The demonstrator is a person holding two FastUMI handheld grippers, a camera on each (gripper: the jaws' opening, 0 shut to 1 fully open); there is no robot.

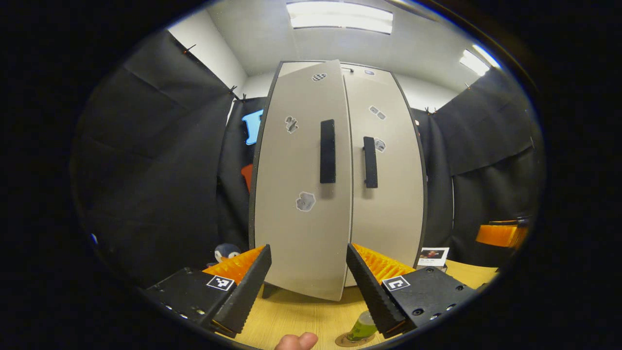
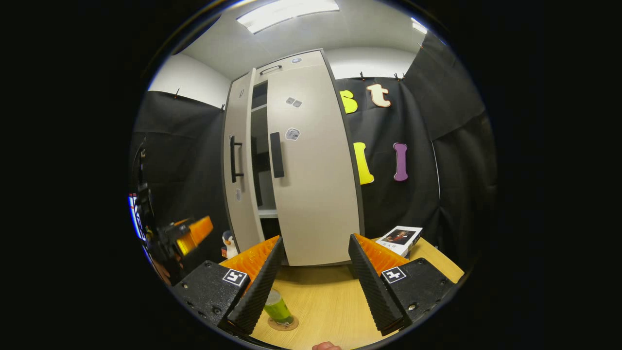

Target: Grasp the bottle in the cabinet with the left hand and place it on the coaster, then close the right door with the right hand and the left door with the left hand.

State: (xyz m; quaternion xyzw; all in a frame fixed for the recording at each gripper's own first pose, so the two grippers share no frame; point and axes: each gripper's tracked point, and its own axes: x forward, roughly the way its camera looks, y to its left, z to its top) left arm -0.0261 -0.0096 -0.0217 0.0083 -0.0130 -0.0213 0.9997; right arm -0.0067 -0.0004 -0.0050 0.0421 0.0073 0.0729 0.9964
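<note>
The tall beige cabinet [image 1: 388, 204] faces my left gripper [image 1: 308, 257], which is open and empty just in front of the left door [image 1: 301, 228]. That door stands ajar, with its black handle [image 1: 327, 151] above my fingers. The right door [image 2: 316, 194] lies flush with the cabinet, and a dark gap [image 2: 260, 160] showing shelves sits between it and the left door [image 2: 238, 214]. A green bottle [image 2: 278, 307] stands upright on a round coaster [image 2: 284, 324] on the wooden table [image 2: 330, 301]. My right gripper [image 2: 316, 243] is open, held back from the right door.
A book [image 2: 401, 238] lies on the table right of the cabinet. A small penguin toy [image 2: 227, 241] sits at the cabinet's left foot. A thumb [image 1: 296, 341] shows at the bottom edge. Black cloth walls close in both sides.
</note>
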